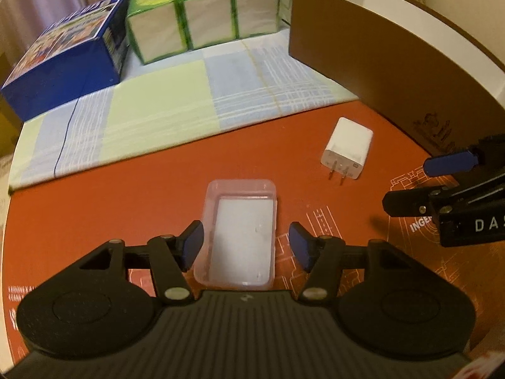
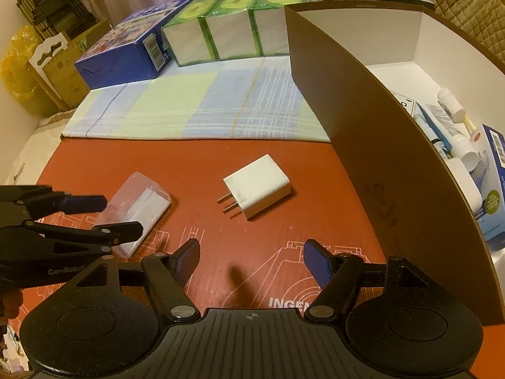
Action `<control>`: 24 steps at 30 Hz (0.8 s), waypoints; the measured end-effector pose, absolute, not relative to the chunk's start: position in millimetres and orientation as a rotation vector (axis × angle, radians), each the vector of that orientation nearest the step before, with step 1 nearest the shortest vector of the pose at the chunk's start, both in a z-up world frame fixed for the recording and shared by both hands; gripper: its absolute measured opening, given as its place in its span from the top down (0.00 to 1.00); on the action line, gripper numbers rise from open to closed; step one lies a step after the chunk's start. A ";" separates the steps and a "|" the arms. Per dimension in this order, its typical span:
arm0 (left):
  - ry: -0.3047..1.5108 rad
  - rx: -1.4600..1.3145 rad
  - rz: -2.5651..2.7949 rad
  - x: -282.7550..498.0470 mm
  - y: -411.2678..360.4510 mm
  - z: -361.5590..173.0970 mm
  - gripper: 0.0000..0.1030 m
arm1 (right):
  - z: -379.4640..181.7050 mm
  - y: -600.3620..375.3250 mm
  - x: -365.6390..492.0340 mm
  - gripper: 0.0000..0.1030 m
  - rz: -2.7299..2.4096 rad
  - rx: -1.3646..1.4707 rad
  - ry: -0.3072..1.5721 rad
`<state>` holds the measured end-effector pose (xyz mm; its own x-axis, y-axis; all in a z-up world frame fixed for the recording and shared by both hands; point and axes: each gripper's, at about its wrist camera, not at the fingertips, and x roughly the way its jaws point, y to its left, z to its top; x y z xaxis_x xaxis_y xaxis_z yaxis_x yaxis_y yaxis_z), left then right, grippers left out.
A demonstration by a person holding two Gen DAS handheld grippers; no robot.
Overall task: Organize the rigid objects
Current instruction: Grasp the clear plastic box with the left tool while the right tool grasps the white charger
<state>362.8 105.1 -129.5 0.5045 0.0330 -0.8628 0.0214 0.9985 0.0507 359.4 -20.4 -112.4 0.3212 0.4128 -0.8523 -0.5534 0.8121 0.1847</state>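
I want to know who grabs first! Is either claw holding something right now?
No, nothing is held. The left claw is open around the clear plastic case, not squeezing it. The right claw is open over the mat, short of the white charger.

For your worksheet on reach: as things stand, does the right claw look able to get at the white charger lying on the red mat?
Probably yes. The right claw is open and points at the white charger, with only bare red mat between them. The brown box stands off to its right.
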 end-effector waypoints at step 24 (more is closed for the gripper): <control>1.061 0.108 -0.014 386.1 111.6 -148.4 0.49 | -119.6 -7.2 378.9 0.32 0.643 -0.168 1.066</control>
<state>386.1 111.6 -148.4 0.4888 0.0405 -0.8714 0.0641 0.9946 0.0821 378.9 -7.2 -119.6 0.3215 0.4082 -0.8544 -0.5654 0.8066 0.1726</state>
